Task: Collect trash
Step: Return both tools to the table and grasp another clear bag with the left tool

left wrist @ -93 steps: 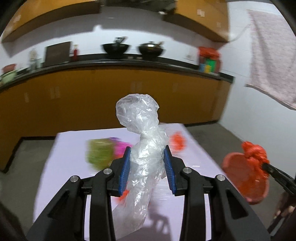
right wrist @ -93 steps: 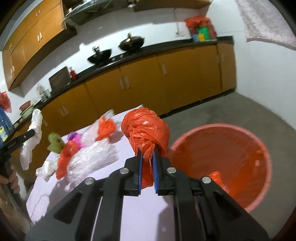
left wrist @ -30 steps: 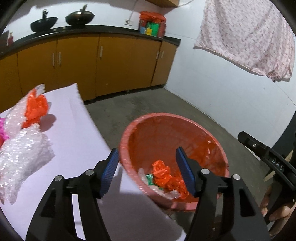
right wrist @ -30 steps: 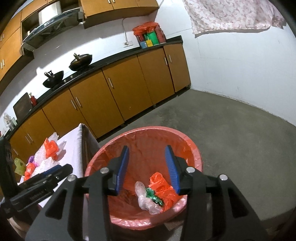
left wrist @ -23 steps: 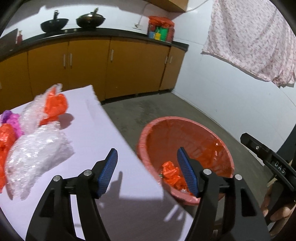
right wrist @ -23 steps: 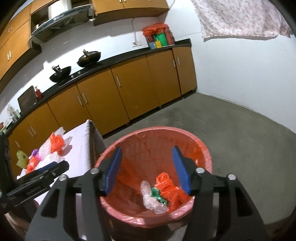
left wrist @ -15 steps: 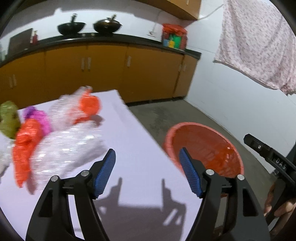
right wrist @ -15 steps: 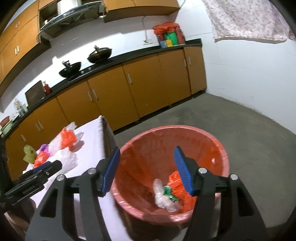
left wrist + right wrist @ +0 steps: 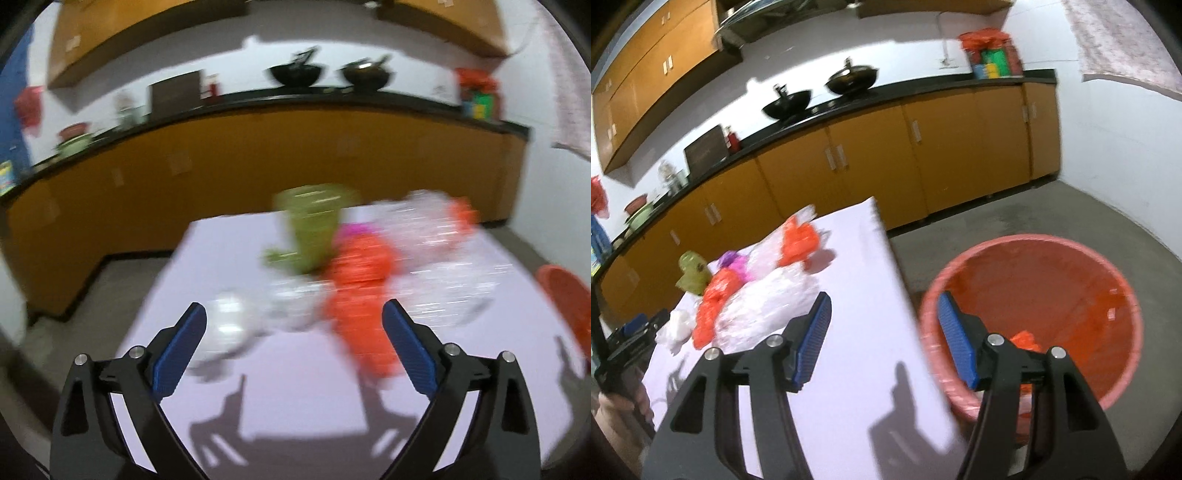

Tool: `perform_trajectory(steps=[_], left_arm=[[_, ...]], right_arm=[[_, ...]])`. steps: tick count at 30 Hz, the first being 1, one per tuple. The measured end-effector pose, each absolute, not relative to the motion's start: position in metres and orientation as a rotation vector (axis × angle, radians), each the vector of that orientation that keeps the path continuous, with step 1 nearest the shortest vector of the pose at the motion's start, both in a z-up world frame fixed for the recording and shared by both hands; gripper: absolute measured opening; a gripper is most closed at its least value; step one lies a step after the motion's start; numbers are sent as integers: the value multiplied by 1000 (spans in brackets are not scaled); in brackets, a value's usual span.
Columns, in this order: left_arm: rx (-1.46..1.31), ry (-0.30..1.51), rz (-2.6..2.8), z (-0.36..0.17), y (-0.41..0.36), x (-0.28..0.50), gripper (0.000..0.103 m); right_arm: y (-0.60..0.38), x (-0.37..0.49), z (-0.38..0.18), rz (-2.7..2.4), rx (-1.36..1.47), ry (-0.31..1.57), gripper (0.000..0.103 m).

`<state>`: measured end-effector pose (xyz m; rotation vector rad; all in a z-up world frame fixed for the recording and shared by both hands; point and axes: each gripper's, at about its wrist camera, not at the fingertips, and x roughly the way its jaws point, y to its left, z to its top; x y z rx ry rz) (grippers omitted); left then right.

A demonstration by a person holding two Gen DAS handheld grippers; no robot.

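Grippers gaping wide, both carrying nothing.
Left gripper (image 9: 293, 334) is facing orange bag (image 9: 364, 295), apparently lying lengthwise ahead; right gripper (image 9: 884, 338) is sitting farther off.

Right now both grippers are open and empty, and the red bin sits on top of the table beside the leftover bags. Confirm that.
Not quite. The left gripper and the right gripper are open and empty, but the red bin stands on the floor past the edge of the table, not on it. The right wrist view shows this. The leftover bags do lie on the table.
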<state>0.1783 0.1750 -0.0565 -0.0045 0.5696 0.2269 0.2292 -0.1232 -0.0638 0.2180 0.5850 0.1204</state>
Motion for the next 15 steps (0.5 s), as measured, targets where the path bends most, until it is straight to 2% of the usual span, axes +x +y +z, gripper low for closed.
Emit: perform_trajectory(steps=[5, 15], left_arm=[[-27, 656, 296, -81, 226, 199, 96], [-111, 749, 255, -104, 254, 232, 96]], right_arm=[[-83, 240, -69, 174, 177, 615, 60], [-43, 256, -73, 205, 128, 632, 60]])
